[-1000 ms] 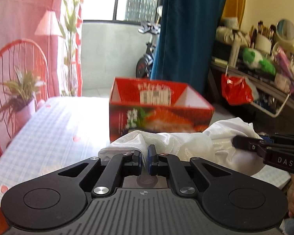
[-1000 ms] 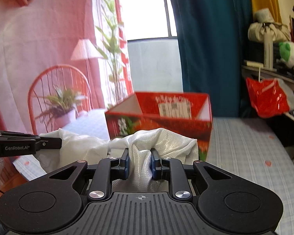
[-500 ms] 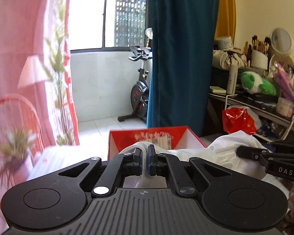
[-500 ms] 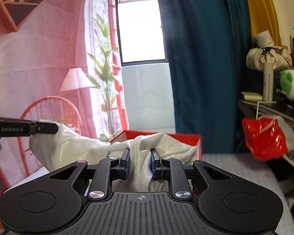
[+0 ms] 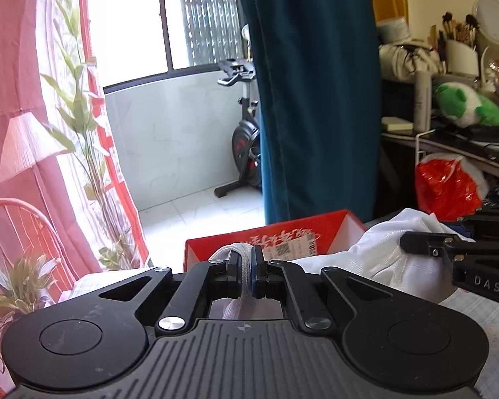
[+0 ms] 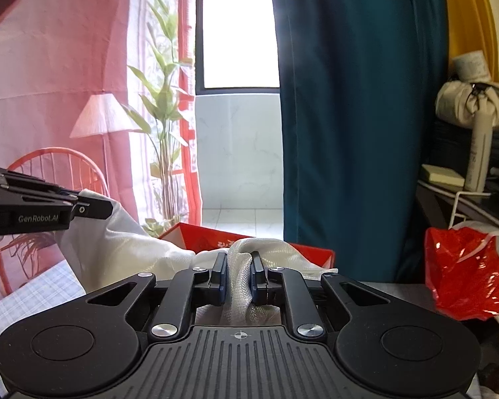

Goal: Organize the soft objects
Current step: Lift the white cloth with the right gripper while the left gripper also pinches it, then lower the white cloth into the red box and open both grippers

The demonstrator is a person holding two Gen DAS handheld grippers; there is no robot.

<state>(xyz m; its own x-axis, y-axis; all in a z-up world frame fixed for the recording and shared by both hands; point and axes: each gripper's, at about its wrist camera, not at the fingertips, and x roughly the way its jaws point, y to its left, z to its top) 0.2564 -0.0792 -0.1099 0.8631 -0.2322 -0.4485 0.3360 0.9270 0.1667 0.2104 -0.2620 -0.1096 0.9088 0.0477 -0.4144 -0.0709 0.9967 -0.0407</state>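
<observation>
Looking along the left gripper [image 5: 245, 267], the view has tipped up since a second ago: the red box [image 5: 276, 241], then seen whole with its printed front, now shows only its rim and inner wall with a label, low behind the fingers. The checked tablecloth [image 5: 93, 281] has shrunk to a sliver at the left. The jaws are pressed together on a ribbed fold of white cloth [image 5: 359, 256], which billows smooth and glossy to the right, in front of the box. There the right gripper [image 5: 412, 242], matte black, pinches the cloth's far edge. A teal curtain [image 5: 316, 99] hangs in long straight folds behind.

From the right wrist, the box [image 6: 209, 237] has likewise dropped, with only its thin cardboard rim showing behind the cloth [image 6: 123, 249]. The right gripper [image 6: 239, 272] is clamped on a thicker, mesh-textured bunch of it. The left gripper [image 6: 99, 208] enters from the left, its tips closed on a raised corner, so the cloth hangs stretched between the two tools above the box. A crinkled red bag [image 6: 465, 276] hangs at the right.
</observation>
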